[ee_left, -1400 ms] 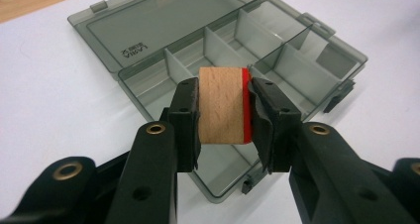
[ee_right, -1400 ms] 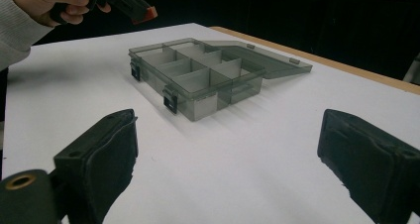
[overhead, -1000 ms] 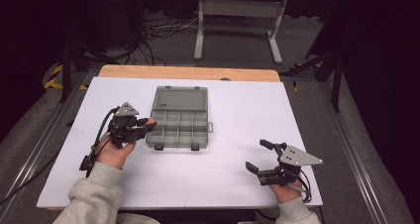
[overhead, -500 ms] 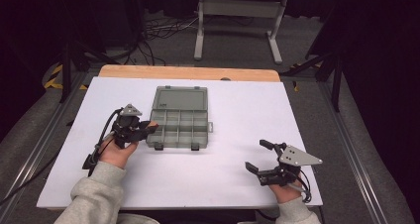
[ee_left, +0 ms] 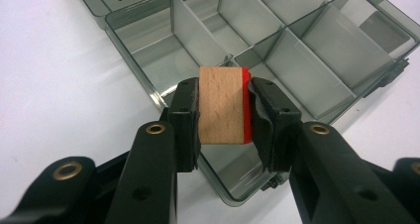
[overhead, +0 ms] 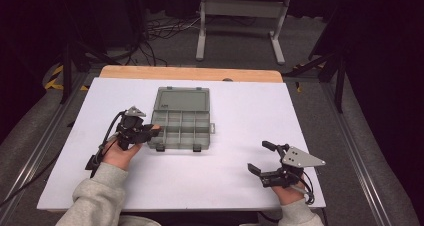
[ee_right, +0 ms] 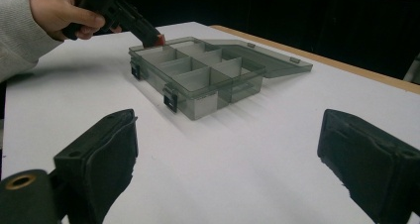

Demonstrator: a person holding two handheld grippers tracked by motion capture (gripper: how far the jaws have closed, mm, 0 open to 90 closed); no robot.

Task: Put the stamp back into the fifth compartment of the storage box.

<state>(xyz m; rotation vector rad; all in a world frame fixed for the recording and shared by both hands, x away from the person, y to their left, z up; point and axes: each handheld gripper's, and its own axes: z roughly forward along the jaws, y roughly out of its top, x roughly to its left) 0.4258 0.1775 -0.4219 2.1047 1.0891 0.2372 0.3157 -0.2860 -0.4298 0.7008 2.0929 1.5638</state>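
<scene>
Left gripper view — block's (ee_left: 222,105) red edge, clamped.

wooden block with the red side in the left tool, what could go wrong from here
1. The wooden block is held over a corner compartment of the organizer box, close to its outer wall; released a bit off, it could land on the rim or a divider and tumble onto the table.
2. The left tool could nudge the light box, since the right tool sits open and apart, not bracing it.
</scene>
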